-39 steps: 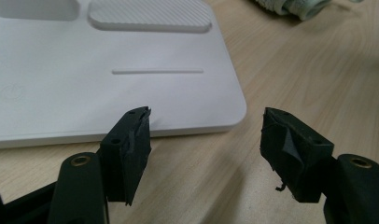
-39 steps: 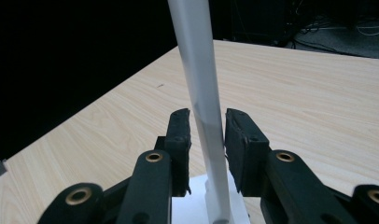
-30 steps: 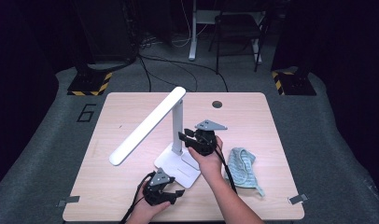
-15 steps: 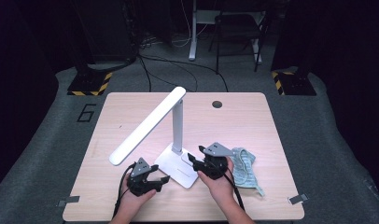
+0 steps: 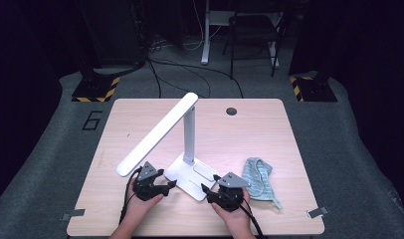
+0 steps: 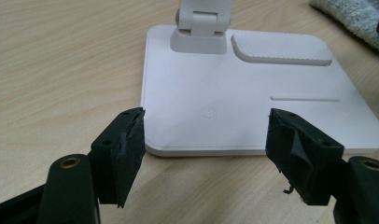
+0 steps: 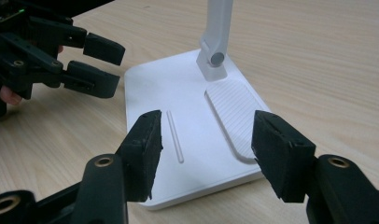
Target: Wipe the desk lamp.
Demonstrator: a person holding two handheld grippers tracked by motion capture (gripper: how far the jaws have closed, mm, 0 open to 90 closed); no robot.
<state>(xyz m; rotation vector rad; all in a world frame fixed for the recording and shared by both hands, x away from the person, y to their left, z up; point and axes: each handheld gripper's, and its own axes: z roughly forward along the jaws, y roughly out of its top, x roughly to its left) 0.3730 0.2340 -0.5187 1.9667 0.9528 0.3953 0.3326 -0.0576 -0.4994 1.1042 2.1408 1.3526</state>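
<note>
I bring both grippers, left [image 5: 171, 185] and right [image 5: 206, 189], jaws just spread and empty, to the desk lamp's base [image 5: 193, 175] near the counter's [image 5: 289, 209] front edge; next, clamp its edges.

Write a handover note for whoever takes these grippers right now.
Left gripper: open, holding nothing, jaws just widened, aimed at the lamp base from its left.
Right gripper: open, empty, jaws just widened, at the base's near right corner.
Lamp: upright mid-table, head tilted down to the left.
Cloth: right of the base, untouched.
Done: both grippers off the lamp.
Left: unclear from here; possibly gripping the base.
</note>
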